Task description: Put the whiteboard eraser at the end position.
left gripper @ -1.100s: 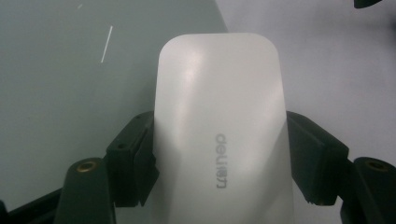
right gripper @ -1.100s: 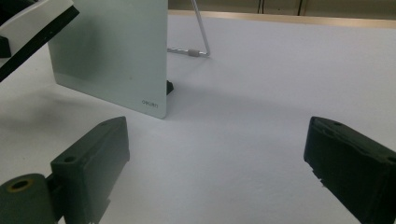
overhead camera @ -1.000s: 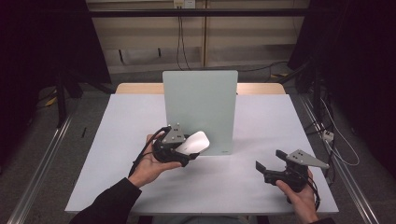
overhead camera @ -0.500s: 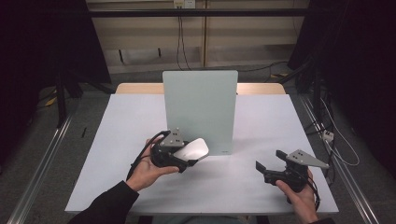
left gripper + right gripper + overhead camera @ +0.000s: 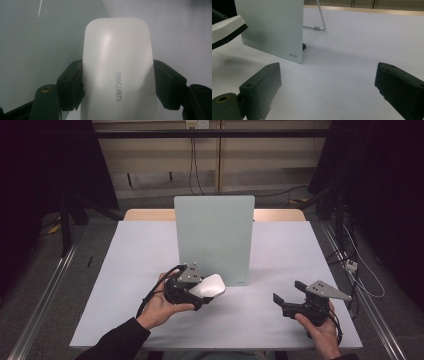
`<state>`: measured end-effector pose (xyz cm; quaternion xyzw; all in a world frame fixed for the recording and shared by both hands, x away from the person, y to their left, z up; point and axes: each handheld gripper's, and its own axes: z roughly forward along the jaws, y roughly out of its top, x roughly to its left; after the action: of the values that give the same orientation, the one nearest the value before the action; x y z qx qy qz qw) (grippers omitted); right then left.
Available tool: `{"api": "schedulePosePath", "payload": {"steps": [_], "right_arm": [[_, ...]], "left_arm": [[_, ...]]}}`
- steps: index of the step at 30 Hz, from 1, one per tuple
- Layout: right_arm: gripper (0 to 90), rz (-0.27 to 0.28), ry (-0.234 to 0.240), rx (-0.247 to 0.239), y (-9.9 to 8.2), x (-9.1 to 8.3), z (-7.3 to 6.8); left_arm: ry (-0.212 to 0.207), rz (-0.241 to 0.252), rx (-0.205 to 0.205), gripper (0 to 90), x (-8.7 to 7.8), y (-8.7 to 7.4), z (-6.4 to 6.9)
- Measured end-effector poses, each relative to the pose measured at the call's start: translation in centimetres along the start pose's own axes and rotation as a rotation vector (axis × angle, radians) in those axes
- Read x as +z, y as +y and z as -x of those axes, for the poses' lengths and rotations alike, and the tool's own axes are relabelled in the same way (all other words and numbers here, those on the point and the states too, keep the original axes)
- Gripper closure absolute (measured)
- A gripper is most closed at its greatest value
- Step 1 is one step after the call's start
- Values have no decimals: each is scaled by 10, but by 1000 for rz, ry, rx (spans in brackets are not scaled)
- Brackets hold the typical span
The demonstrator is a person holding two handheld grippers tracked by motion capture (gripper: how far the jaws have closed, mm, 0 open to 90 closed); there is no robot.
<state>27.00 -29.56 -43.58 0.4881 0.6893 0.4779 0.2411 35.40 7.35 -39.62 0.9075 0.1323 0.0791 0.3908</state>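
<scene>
The word "deli" with small characters after it, too blurred to read, runs along the white whiteboard eraser [image 5: 117,75], a smooth rounded-cornered block with a dark underside. The left gripper [image 5: 200,290] clamps it by both long sides, held just in front of the upright pale green board [image 5: 215,237], which bears a small mark at its lower corner, probably the same brand. The right gripper [image 5: 290,302] rests low over the white table [image 5: 125,270], jaws wide apart and empty.

The smooth white rounded plastic eraser [image 5: 117,75] ran off the bottom edge; the upright pale-green board [image 5: 215,240] hid the tabletop behind.
</scene>
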Motion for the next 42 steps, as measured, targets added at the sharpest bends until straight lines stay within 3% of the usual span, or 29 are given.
{"api": "schedulePosePath", "payload": {"steps": [11, 30, 39, 42], "right_arm": [[68, 0, 5, -2, 0, 1, 0], [67, -4, 12, -9, 0, 2, 0], [67, -4, 12, -8, 1, 1, 0], [67, -4, 12, -8, 0, 1, 0]], "left_arm": [[-22, -25, 31, 310, 9, 3, 10], [-116, -172, 111, 311, 49, 5, 21], [-107, -186, 136, 310, 55, 4, 24], [-107, -195, 125, 309, 58, 2, 23]]}}
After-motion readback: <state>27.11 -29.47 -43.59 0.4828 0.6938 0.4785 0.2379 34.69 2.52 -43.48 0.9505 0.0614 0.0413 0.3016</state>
